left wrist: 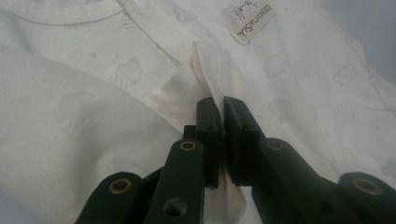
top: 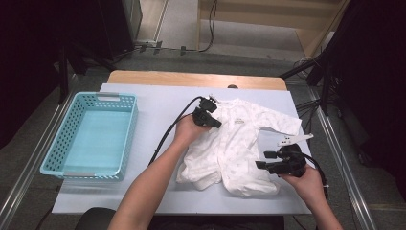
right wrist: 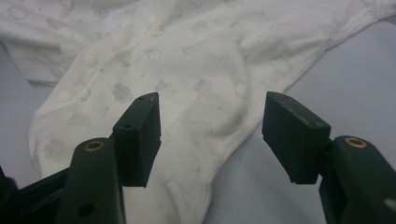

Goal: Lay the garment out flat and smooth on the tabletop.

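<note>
From above I see my left tongs [top: 214,120] on the upper left part of the romper [top: 239,143], which lies spread on the white bench [top: 158,105], and my right tongs [top: 264,160] at its lower right edge, near one leg. My left tongs' own view adds what the high one cannot: the jaws are clamped on a raised fold [left wrist: 212,74] of the white cloth, just below the neckline, with a small sewn label [left wrist: 252,21] beyond. My right tongs' view shows its jaws standing wide apart, nothing between the pads, with a hemmed edge [right wrist: 261,112] of the romper lying ahead of them on the bench. The romper is white with a faint cloud print, rumpled at the lower left. The blue basket [top: 72,122] sits at the bench's left end, well apart from the romper, with nothing in it
</note>
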A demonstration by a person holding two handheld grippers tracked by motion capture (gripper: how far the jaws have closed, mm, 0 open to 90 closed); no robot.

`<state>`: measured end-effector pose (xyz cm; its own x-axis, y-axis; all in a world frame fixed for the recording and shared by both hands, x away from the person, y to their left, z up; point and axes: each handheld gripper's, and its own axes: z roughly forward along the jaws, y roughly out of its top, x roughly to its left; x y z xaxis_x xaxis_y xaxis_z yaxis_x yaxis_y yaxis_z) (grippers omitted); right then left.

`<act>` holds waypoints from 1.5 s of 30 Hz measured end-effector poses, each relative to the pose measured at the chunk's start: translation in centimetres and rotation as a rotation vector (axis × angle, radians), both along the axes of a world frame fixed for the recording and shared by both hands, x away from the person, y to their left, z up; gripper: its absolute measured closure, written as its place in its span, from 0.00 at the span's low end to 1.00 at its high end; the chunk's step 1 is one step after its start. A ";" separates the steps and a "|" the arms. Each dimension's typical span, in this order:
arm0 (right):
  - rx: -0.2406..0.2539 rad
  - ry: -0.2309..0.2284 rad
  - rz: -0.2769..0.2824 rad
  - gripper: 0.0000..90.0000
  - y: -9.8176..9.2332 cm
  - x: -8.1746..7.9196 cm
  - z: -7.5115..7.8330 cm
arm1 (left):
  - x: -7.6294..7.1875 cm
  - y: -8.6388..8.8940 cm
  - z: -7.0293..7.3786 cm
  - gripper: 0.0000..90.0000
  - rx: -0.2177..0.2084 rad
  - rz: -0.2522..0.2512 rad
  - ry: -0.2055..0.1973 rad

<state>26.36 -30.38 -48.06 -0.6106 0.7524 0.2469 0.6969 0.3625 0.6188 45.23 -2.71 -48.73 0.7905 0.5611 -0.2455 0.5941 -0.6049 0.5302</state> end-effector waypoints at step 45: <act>0.003 -0.015 0.089 0.40 2.5 2.6 0.3 | 1.1 12.6 7.7 0.94 -0.128 0.353 -0.093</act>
